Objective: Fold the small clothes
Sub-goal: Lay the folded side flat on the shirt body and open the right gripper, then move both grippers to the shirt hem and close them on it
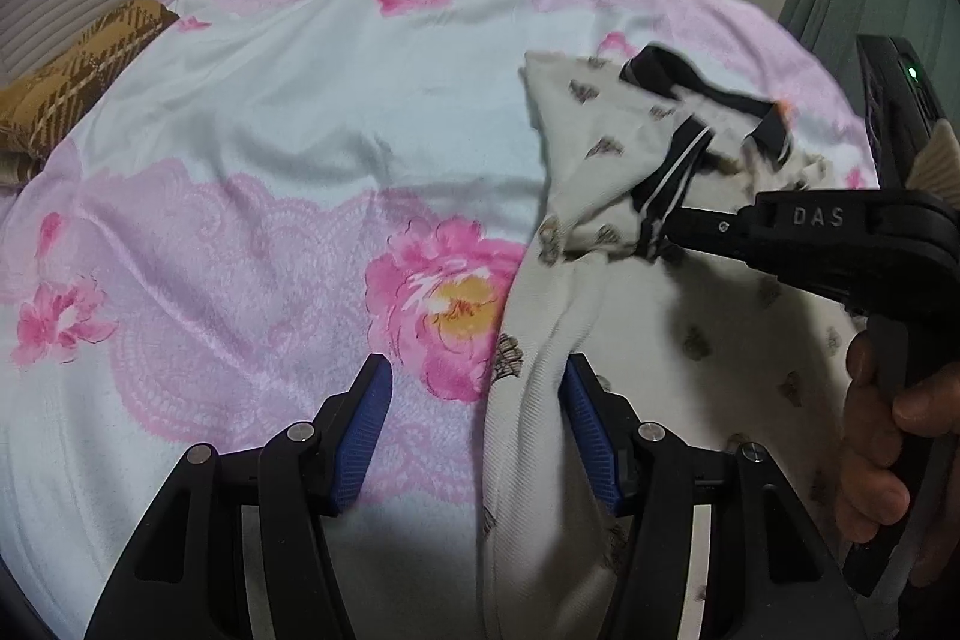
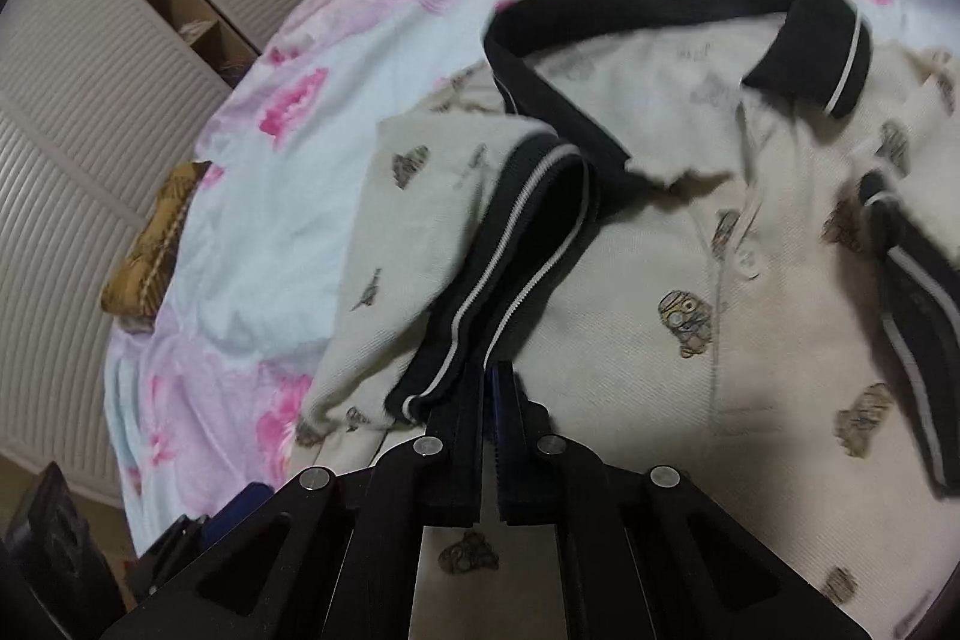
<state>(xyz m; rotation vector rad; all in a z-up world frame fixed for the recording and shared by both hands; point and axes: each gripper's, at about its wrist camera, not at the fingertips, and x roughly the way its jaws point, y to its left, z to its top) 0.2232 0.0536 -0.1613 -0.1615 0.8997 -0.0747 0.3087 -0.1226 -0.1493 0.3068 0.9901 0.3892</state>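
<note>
Child's polo shirt (image 2: pixel 630 340), fold begun.
Right gripper (image 2: pixel 489 388) clamps left sleeve cuff (image 2: pixel 480 292), folding inward; left gripper (image 1: pixel 474 430) half-open, gripping nothing; other sleeve, body remain.

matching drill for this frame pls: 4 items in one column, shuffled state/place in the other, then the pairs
Items:
1. right gripper
2. left gripper
3. polo shirt
4. brown plaid cloth

States/places:
A. jaws apart, a fold of cream fabric between them
B. at the bed's far left edge, untouched
C. shut on the black sleeve cuff
D. spread on the floral bedsheet, collar away from the cameras

Pairs: 1-C, 2-A, 3-D, 4-B
</note>
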